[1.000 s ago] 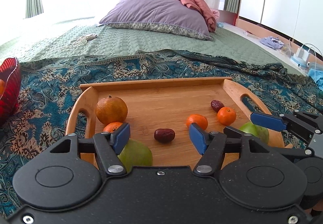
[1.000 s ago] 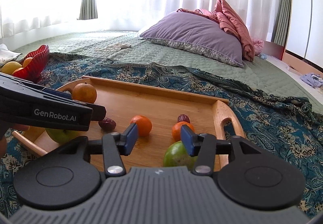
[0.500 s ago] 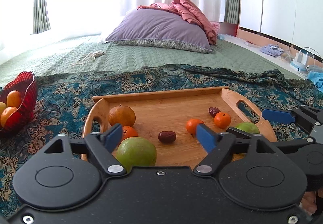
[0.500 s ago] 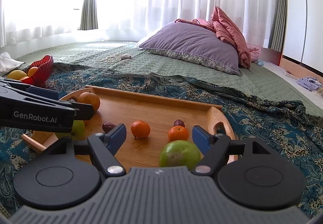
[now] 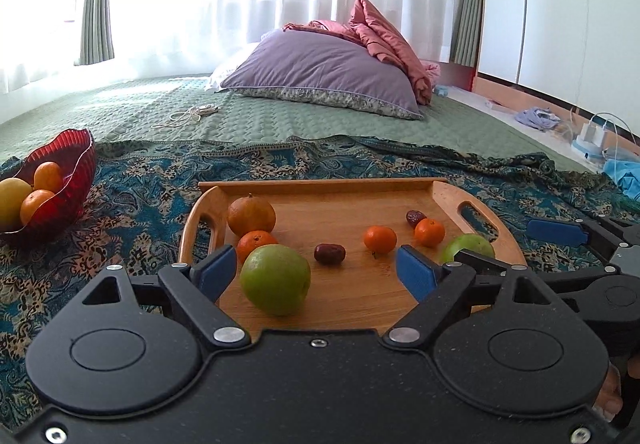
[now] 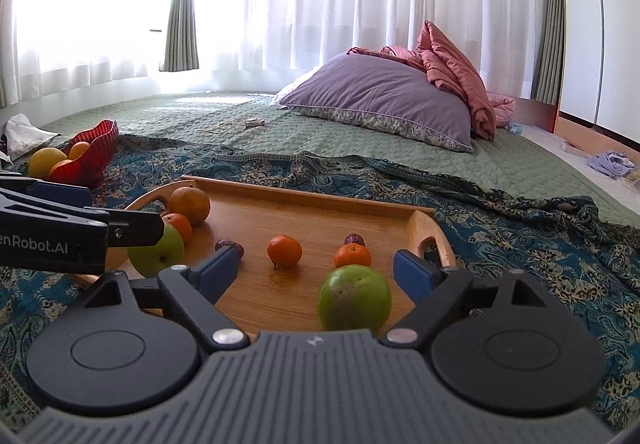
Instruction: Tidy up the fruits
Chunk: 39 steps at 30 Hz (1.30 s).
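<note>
We have the fruits spread over the wooden tray (image 5: 444, 192) in the lower middle of both views. In the left wrist view a green apple (image 5: 276, 279) sits nearest us, between the spread fingers of the left tool (image 5: 316, 271). The tool is released and grasping nothing, and we judge it is lined up this way to close on that apple. Behind it lie a small mandarin (image 5: 256, 243) and a big orange (image 5: 251, 215), bunched at the tray's left handle, perhaps already grouped by kind. A dark date (image 5: 329, 253) lies mid-tray, apart from the rest.

In the right wrist view a second green apple (image 6: 354, 302) sits between the fingers of the right tool (image 6: 316, 268), which is likewise released and empty. Past it we see two mandarins (image 6: 284, 251) and a second date (image 6: 354, 239), loosely scattered and not yet sorted.

At the far left of both frames a red bowl (image 5: 76, 148) on the patterned blanket (image 5: 140, 180) already holds citrus, so we take it as the likely destination. Beyond, the bed carries a purple pillow (image 5: 324, 76).
</note>
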Available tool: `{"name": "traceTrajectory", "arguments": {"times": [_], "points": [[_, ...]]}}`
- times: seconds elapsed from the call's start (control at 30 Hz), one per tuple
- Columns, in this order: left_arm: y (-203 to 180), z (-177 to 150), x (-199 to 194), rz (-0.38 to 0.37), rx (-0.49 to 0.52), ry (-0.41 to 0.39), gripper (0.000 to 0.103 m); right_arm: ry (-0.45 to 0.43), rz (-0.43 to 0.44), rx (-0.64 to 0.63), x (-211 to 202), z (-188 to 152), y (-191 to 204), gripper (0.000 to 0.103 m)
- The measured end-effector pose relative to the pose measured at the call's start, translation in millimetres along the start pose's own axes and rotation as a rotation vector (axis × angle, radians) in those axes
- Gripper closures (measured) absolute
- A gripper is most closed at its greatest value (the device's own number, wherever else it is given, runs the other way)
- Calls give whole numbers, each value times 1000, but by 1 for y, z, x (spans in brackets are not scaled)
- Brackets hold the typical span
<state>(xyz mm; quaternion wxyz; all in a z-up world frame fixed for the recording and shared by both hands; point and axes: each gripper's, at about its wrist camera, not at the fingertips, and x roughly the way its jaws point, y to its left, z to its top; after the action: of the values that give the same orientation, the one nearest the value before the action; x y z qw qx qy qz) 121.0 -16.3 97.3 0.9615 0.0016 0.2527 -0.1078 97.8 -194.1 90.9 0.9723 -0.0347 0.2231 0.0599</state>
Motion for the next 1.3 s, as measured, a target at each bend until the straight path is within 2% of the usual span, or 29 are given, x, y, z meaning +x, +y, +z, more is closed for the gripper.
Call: {"name": "traceTrajectory", "arguments": {"times": [0.4, 0.5, 0.9, 1.17, 1.3], "points": [[5, -33, -5, 32, -10, 43, 16, 14, -1, 39, -14, -22, -6, 0], [5, -42, -4, 42, -8, 63, 12, 28, -3, 46, -14, -29, -7, 0], [8, -72, 13, 101, 1, 144, 10, 95, -20, 67, -6, -59, -7, 0], [13, -81, 29, 134, -15, 185, 8, 134, -13, 30, 4, -68, 1, 0], [12, -85, 32, 145, 1, 178, 6, 156, -5, 16, 9, -73, 4, 0]]}}
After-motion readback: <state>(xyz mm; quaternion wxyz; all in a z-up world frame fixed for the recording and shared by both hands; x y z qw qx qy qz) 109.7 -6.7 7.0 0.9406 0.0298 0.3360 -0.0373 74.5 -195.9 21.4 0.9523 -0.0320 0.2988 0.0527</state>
